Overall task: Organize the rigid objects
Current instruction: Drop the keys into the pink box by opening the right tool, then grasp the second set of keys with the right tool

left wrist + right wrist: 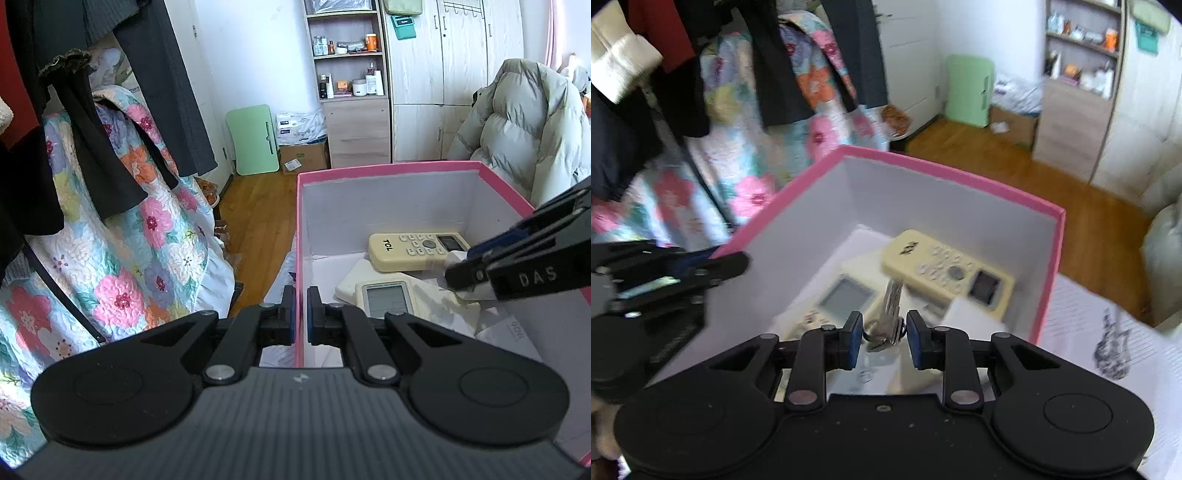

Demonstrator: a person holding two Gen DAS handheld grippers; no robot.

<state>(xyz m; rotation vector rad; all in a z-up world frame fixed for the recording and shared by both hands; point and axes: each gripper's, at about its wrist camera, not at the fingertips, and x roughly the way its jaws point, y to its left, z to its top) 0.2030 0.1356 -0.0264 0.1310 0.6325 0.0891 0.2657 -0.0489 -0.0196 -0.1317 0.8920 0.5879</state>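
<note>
A pink box (388, 171) with white inner walls holds a cream TCL remote (417, 247) and a white remote with a screen (386, 297). My left gripper (301, 314) is shut on the box's left wall. In the right wrist view the box (945, 173) holds both remotes (945, 271) (846, 297), and a bunch of silver keys (888, 317) hangs between the pads of my right gripper (882, 334), whose jaws stand apart over the box. The right gripper also shows in the left wrist view (461, 273), inside the box.
A floral quilt (129, 236) and dark hanging clothes (92, 122) are on the left. A wooden floor (258, 221), shelf unit (347, 74) and green panel (255, 144) are behind. A puffy coat (524, 122) is at right. Printed paper (1108, 339) lies right of the box.
</note>
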